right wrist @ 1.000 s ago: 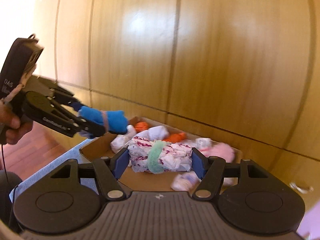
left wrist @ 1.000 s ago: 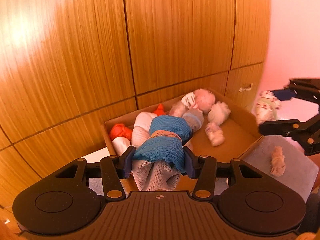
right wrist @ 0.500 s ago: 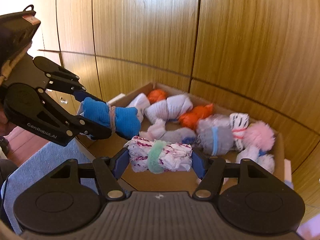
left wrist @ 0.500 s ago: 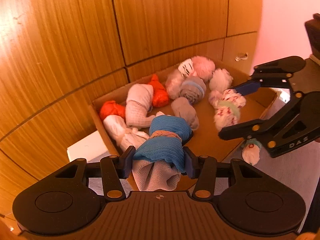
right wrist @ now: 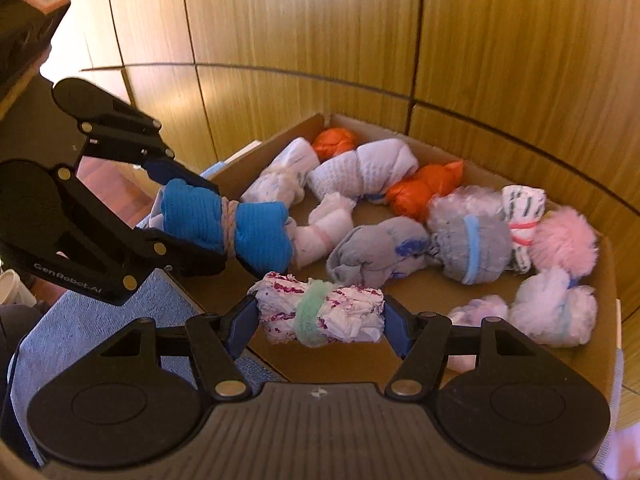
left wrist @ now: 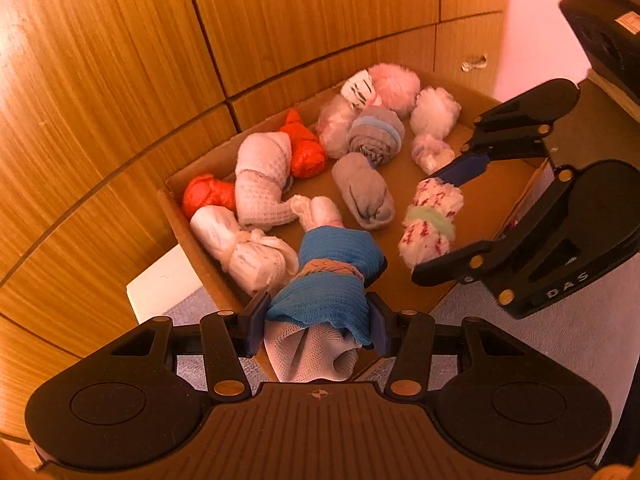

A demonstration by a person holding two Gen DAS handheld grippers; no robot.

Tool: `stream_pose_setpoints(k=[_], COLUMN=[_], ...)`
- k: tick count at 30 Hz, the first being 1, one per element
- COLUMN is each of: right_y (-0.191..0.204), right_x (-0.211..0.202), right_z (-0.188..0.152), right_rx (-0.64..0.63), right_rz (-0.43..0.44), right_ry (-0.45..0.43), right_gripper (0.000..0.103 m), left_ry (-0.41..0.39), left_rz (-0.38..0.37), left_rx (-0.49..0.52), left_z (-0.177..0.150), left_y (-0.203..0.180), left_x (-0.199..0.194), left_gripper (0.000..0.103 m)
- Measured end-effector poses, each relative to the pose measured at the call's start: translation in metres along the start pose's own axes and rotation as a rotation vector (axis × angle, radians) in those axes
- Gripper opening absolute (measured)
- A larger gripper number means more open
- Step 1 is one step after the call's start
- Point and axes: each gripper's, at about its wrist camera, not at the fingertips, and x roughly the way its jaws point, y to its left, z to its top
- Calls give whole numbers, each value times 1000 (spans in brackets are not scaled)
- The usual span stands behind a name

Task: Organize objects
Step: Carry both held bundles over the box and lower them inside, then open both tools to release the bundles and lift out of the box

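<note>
1. Your left gripper [left wrist: 316, 316] is clamped on a blue sock roll [left wrist: 332, 276] tied with a tan band; its long axis runs along the fingers, pointing down over the near edge of the cardboard box [left wrist: 180, 216].
2. Your right gripper [right wrist: 320, 320] squeezes a white sock roll with magenta print [right wrist: 320, 312] and a green band; it lies crosswise between the pads, above the box floor.
3. About eleven bundles lie in the box: two orange, two grey, one fluffy pink, the rest white or pale.
4. You can read "DAS" on the right gripper and "GenRobot.AI" on the left.
</note>
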Motion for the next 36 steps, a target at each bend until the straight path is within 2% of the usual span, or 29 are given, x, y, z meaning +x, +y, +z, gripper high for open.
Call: stream_pose_setpoints(k=[9, 12, 16, 27, 36], right_y=[0, 0, -1, 3, 12], right_x=[6, 4, 2, -7, -35], right_z=[2, 3, 3, 3, -8], right_rx=[3, -1, 4, 14, 40], right_rz=[8, 7, 5, -3, -15], right_ry=[27, 25, 20, 5, -58], right_gripper=[62, 62, 65, 68, 72], left_ry=[47, 41, 2, -29, -87], left_rz=[6, 11, 42, 41, 37], left_rx=[55, 39, 71, 19, -86], left_z=[0, 0, 0, -8, -15], left_y=[-6, -6, -11, -8, -20], left_x=[3, 0, -13, -29, -44], left_gripper=[63, 68, 86, 86, 89])
